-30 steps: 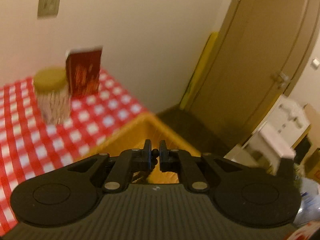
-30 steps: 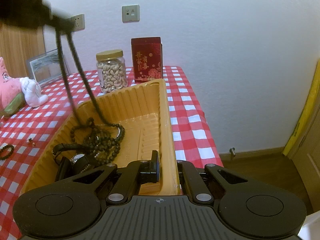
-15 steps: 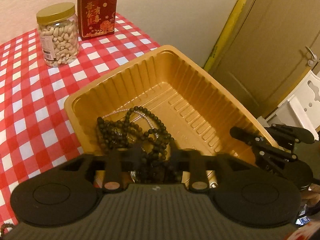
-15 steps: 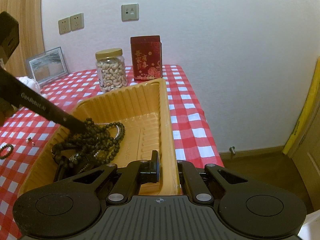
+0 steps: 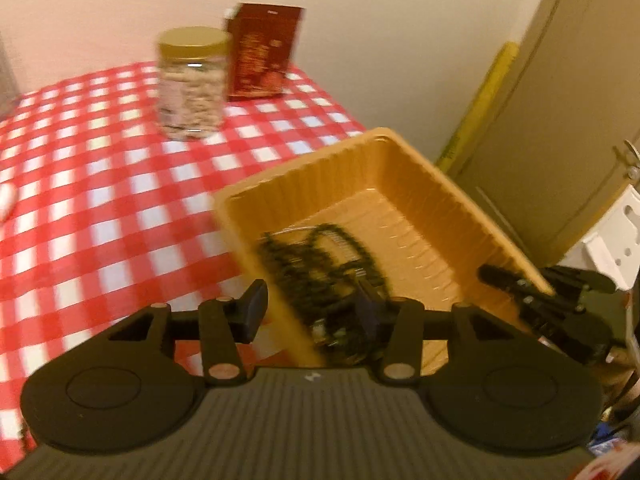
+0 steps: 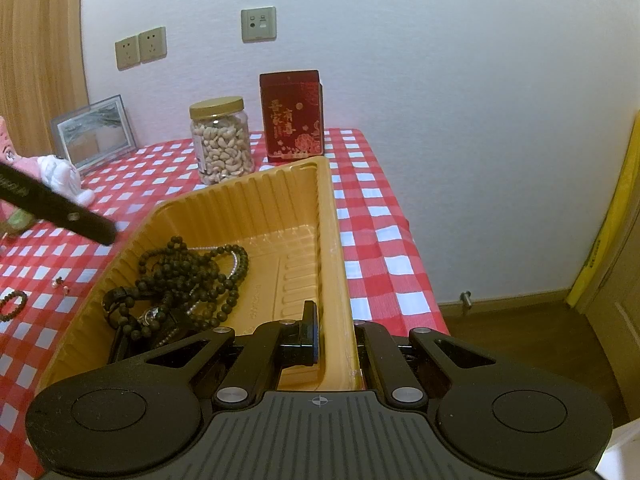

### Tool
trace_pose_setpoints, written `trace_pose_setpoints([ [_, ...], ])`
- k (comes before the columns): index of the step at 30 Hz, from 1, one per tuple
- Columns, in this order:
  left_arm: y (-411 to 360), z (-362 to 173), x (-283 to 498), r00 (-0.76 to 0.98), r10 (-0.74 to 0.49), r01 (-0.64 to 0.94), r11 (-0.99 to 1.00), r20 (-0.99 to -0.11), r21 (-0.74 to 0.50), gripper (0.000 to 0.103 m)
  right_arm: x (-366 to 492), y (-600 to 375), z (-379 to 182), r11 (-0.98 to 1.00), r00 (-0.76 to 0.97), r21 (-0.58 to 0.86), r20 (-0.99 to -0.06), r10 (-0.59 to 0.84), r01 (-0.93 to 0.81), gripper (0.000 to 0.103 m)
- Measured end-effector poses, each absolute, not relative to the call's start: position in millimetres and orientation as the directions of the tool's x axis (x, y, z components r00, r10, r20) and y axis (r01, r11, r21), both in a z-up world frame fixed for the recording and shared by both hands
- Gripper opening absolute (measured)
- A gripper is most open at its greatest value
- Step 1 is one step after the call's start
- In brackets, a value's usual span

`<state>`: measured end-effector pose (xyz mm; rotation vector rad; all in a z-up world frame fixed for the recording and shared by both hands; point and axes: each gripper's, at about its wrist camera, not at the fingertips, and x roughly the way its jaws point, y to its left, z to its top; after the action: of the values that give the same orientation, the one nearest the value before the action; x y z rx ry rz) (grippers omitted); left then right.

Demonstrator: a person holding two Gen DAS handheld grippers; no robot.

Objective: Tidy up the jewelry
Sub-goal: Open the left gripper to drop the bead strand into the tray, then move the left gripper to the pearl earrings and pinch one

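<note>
Released the bead necklace (image 6: 188,276) into the tray (image 6: 328,216); left gripper (image 5: 310,306) now spread apart, right gripper (image 6: 334,330) clamping tray wall.

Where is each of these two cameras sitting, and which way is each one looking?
Left wrist: rides on the left gripper, looking along its open fingers across the yellow tray toward the nut jar and door; the right gripper shows too.
Right wrist: rides on the right gripper, clamped on the tray wall, facing the back wall; one left finger pokes in.
Shared: tray, dark bead necklace, jar, red box.
</note>
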<state>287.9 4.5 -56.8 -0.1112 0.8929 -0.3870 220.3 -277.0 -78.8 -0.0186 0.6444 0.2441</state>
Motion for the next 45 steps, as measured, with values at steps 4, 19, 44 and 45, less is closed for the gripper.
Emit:
trace_pose_setpoints([
  [4, 38, -61, 273, 0.586, -0.314, 0.226, 0.949, -0.747, -0.221, 0.04, 221, -277, -79, 0.97, 0.771, 0.061, -0.596, 0.223, -0.234, 0.003],
  [19, 103, -107, 238, 0.579, -0.151, 0.089, 0.989, -0.801, -0.121, 0.032, 222, -275, -75, 0.968, 0.769, 0.05, -0.597, 0.228, -0.247, 0.003],
  [44, 86, -135, 268, 0.586, -0.141, 0.077, 0.99, -0.798, -0.119, 0.017, 219, -263, -67, 0.967, 0.786, -0.015, -0.586, 0.197, -0.253, 0.003],
  [45, 87, -136, 269, 0.585, -0.139, 0.072, 0.99, -0.799, -0.119, 0.016, 219, -263, -67, 0.967, 0.786, -0.016, -0.587, 0.196, -0.253, 0.003],
])
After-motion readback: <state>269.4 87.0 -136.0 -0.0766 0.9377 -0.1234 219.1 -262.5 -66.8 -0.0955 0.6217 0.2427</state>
